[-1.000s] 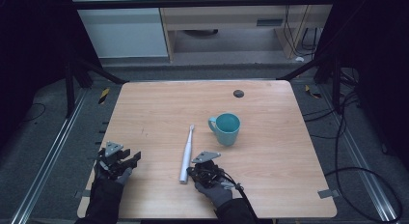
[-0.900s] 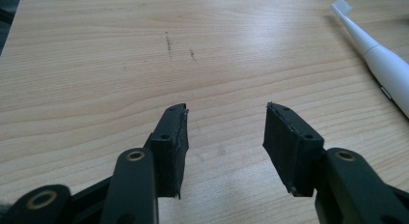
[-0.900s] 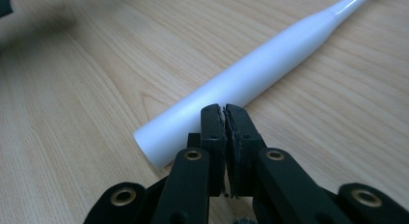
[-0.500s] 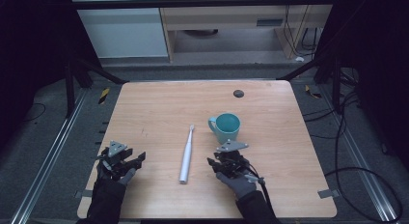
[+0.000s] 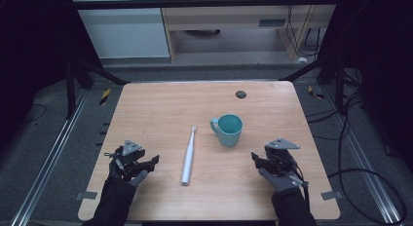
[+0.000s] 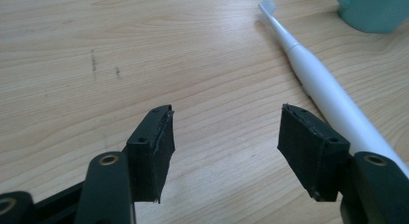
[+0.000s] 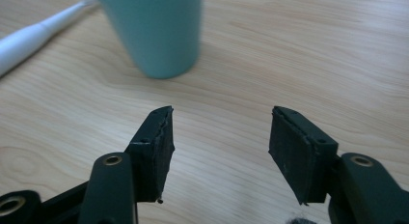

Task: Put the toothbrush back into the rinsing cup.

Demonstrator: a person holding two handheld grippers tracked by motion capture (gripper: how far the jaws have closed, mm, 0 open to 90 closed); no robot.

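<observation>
High view: left gripper (image 5: pixel 146 165) and right gripper (image 5: pixel 260 158) low over wooden worktop (image 5: pixel 160 109), electric toothbrush (image 5: pixel 188 149) and teal mug (image 5: pixel 229 130) between them.
Left gripper view: jaws spread, empty; toothbrush right of gripper.
Right gripper view: jaws spread, empty; mug ahead-left.

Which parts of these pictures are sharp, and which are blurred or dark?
High view: the table is evenly lit, its surroundings dark. Left gripper view: the toothbrush is fairly sharp. Right gripper view: the teal cup is soft and out of focus, while the wood grain near the jaws is clear.
</observation>
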